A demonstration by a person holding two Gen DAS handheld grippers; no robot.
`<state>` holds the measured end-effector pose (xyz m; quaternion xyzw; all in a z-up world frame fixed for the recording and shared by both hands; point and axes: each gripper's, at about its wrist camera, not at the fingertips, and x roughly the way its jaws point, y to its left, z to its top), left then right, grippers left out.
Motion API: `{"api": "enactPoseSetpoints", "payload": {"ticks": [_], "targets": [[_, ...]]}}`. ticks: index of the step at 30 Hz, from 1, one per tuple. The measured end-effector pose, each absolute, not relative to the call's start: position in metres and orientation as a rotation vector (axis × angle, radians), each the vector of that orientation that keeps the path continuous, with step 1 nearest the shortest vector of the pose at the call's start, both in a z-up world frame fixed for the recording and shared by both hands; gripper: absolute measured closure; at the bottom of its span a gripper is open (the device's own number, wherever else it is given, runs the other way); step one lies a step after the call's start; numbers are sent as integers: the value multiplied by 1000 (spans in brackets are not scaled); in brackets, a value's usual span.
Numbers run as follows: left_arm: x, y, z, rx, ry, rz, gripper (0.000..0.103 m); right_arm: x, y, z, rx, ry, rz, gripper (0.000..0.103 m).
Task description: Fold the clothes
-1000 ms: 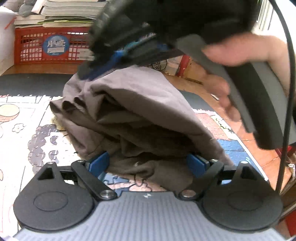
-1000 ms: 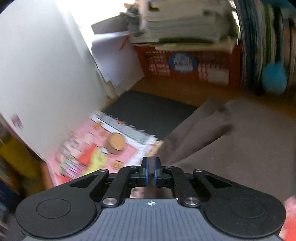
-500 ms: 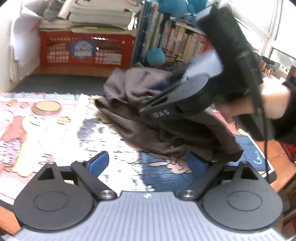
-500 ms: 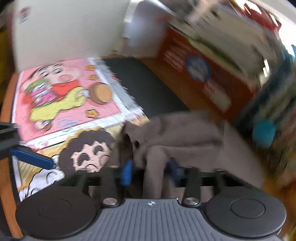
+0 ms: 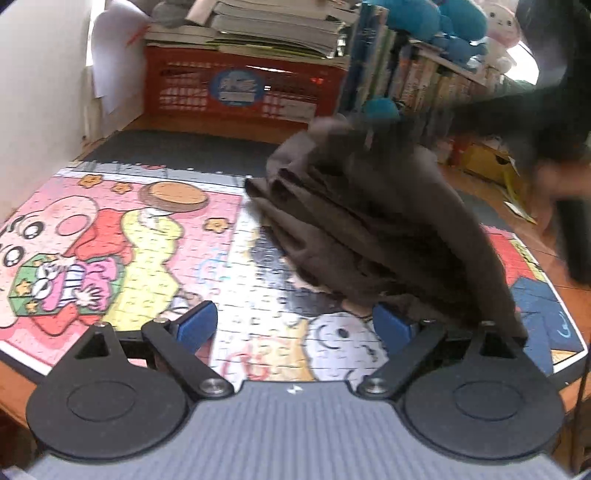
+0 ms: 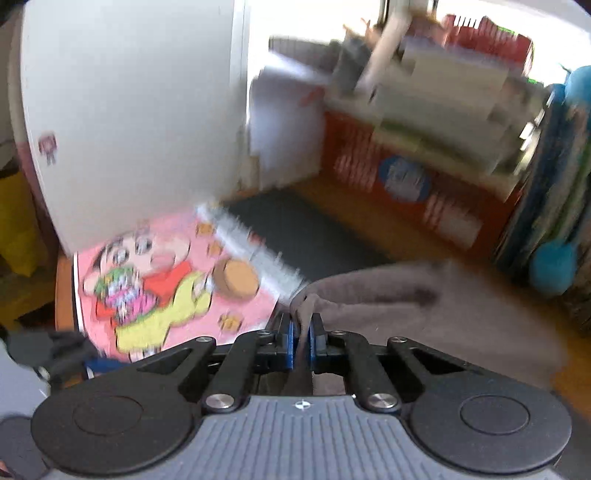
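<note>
Nearest us, our left gripper (image 5: 293, 326) hangs released over the puzzle mat (image 5: 155, 236), its blue fingers (image 5: 194, 325) spread wide with one just beside the low hem of the brown garment (image 5: 373, 225). Our right gripper (image 6: 301, 341) is clenched on a fold of that garment (image 6: 424, 314), which is bunched along the mat's right side. Beyond stands a red crate (image 5: 240, 88) under stacked books (image 5: 266, 26).
</note>
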<state>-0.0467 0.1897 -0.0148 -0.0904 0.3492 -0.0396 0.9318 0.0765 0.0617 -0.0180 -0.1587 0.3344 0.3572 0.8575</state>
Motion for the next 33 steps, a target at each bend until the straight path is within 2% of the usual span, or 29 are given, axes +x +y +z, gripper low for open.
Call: {"api": "enactPoseSetpoints", "payload": {"ticks": [3, 5, 7, 9, 13, 17, 19, 26, 33], "targets": [[-49, 193, -10, -173, 712, -64, 10, 87, 60, -52, -287, 789, 755, 90], [-49, 194, -4, -157, 704, -64, 10, 90, 45, -49, -180, 805, 783, 80], [-47, 195, 8, -138, 678, -88, 10, 89, 23, -34, -58, 795, 809, 48], [-43, 195, 26, -138, 632, -136, 10, 80, -6, -13, 25, 731, 800, 31], [-23, 187, 60, -162, 537, -266, 6, 60, -69, 14, 131, 644, 728, 21], [19, 155, 73, -139, 493, -397, 5, 50, -119, 11, 214, 626, 625, 19], [42, 133, 63, -116, 525, -410, 5, 49, -136, 3, 256, 636, 573, 19], [73, 76, -24, 28, 716, -324, 5, 98, -181, -9, 491, 612, 562, 14], [58, 68, -45, 80, 656, -275, 2, 179, -103, -8, 99, 655, 567, 15]]}}
